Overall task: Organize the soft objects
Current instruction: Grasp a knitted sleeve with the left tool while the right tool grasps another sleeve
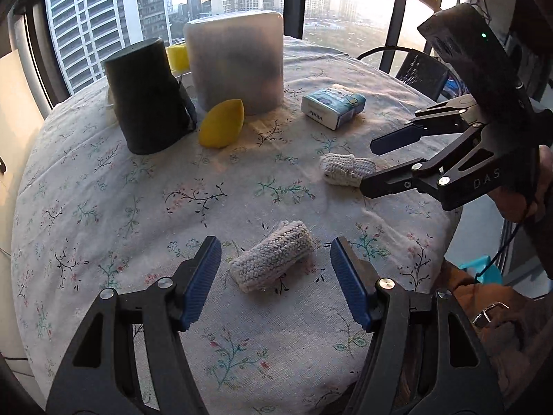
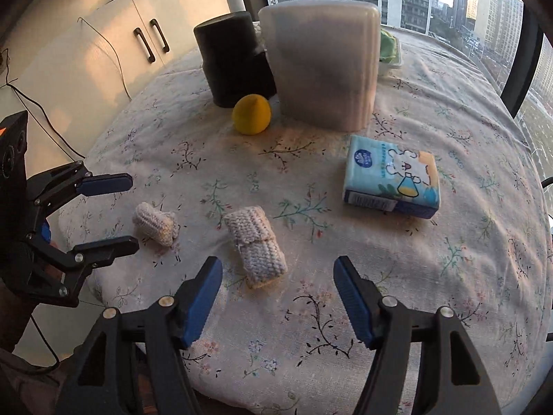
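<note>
Two beige knitted rolls lie on the floral tablecloth. One roll (image 1: 273, 255) lies just ahead of my open left gripper (image 1: 275, 249), between its fingertips; it shows in the right wrist view (image 2: 157, 223) next to that gripper (image 2: 129, 211). The other roll (image 2: 255, 245) lies ahead of my open right gripper (image 2: 278, 269), slightly left of centre; in the left wrist view this roll (image 1: 345, 169) sits by the right gripper (image 1: 371, 165). A yellow sponge (image 1: 222, 123) (image 2: 251, 114) and a tissue pack (image 1: 333, 106) (image 2: 392, 178) lie farther back.
A frosted plastic bin (image 1: 235, 60) (image 2: 321, 62) and a black cylinder container (image 1: 147, 95) (image 2: 230, 58) stand at the table's far side. Another yellow item (image 1: 178, 56) sits behind them. The round table's edge (image 2: 103, 294) is close. Windows and a cabinet (image 2: 103, 52) surround the table.
</note>
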`<state>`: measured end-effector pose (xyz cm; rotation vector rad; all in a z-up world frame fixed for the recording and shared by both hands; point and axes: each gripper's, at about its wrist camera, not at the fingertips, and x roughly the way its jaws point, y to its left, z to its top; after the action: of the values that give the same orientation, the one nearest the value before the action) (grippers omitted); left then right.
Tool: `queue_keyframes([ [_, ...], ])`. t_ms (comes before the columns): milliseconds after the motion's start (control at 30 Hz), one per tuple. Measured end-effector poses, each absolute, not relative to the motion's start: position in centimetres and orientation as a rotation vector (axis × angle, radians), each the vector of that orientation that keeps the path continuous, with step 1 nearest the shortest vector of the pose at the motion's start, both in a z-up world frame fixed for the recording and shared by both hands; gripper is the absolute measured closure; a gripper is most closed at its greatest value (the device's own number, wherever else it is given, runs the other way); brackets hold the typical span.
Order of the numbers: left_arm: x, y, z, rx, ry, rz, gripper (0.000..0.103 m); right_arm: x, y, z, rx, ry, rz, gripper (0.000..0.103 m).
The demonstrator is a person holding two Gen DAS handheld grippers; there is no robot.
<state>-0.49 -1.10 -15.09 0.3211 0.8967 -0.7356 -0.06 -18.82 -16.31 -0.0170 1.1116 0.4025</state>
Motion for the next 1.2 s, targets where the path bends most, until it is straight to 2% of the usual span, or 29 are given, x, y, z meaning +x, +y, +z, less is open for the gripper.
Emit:
queue_keyframes([
  [500, 0.2, -2.1, -16.8, 0.351, 0.946, -0.704, 0.039, 1.1, -17.6, -17.2, -0.010, 1.114, 0.365, 0.033],
  [567, 0.1, -2.0, -16.8, 0.349, 0.937, -0.693, 0.039, 1.0, -17.4, -17.1, -0.028, 1.111, 0.352, 0.037],
  [633, 0.0, -2.2, -16.8, 0.350, 0.926, -0.684, 0.039, 0.9, -17.0, -17.1, -0.057, 1.103, 0.340, 0.052],
  [733, 0.0, -2.4, -16.8, 0.345, 0.925, -0.673, 0.039, 0.7, -16.7, -17.1, -0.065, 1.101, 0.330, 0.059],
  [767, 0.0, -2.4, -16.7, 0.337, 0.920, -0.659, 0.046, 0.7, -16.6, -17.1, -0.069, 1.102, 0.327, 0.061],
  [800, -0.1, -2.4, -16.6, 0.327, 0.909, -0.649, 0.057, 0.6, -16.5, -17.1, -0.070, 1.105, 0.326, 0.062],
  [867, -0.2, -2.4, -16.6, 0.306, 0.901, -0.648, 0.067, 0.5, -16.2, -17.1, -0.070, 1.112, 0.325, 0.067],
  [1000, -0.5, -2.7, -16.7, 0.294, 0.890, -0.623, 0.068, 0.3, -16.1, -17.0, -0.077, 1.115, 0.316, 0.071],
  [1033, -0.5, -2.7, -16.7, 0.278, 0.899, -0.627, 0.069, 0.3, -16.2, -16.9, -0.075, 1.117, 0.321, 0.076],
  [1200, -0.3, -1.5, -15.7, 0.139, 0.904, -0.628, 0.069, 0.3, -16.7, -16.0, -0.023, 1.109, 0.360, 0.076],
])
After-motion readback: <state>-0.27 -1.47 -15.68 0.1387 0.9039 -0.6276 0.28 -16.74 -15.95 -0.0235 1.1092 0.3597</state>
